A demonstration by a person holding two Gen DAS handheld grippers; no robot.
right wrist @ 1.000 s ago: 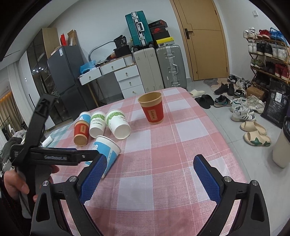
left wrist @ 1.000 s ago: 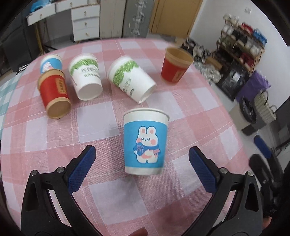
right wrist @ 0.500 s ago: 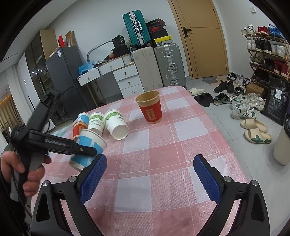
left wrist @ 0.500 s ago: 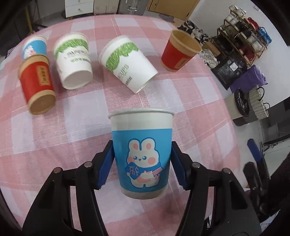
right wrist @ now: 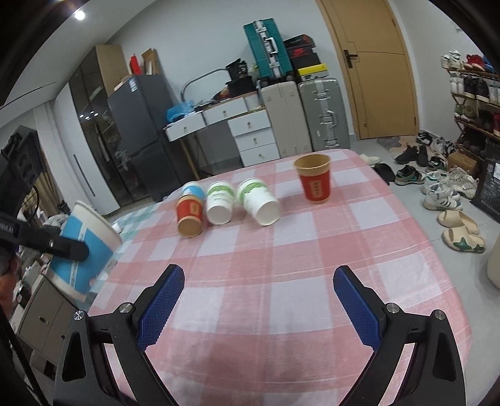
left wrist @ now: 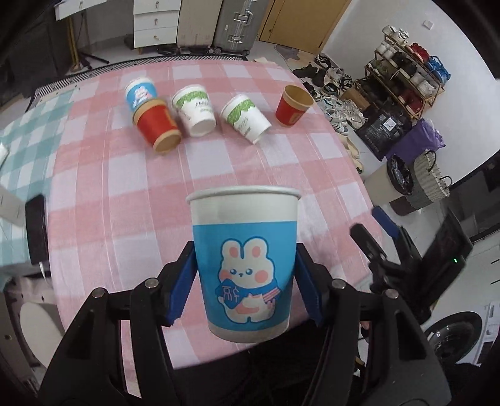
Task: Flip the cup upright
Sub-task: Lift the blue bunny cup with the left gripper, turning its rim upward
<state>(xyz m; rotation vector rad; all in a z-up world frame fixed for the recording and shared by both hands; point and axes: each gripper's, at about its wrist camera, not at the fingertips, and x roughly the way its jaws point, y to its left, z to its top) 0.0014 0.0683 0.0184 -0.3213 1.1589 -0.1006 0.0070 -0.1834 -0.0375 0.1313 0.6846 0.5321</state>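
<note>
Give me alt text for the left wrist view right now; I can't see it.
The left gripper holds a blue bunny cup upright above a pink checked table. Beyond it, four cups lie on their sides and a red cup stands upright.

**Even indoor light, heavy fisheye bend, some motion blur**

Both views are evenly and softly lit; a ceiling lamp [right wrist: 79, 14] glares as a small bright spot at the top left of the right wrist view. Shadows on the counter [right wrist: 312, 250] are faint and short beneath the cups. Black vignette rings each frame, and straight lines bow strongly toward the edges. The bunny cup [left wrist: 245, 265] is slightly soft along its rim, and the far room corners look dim and smeared.
</note>
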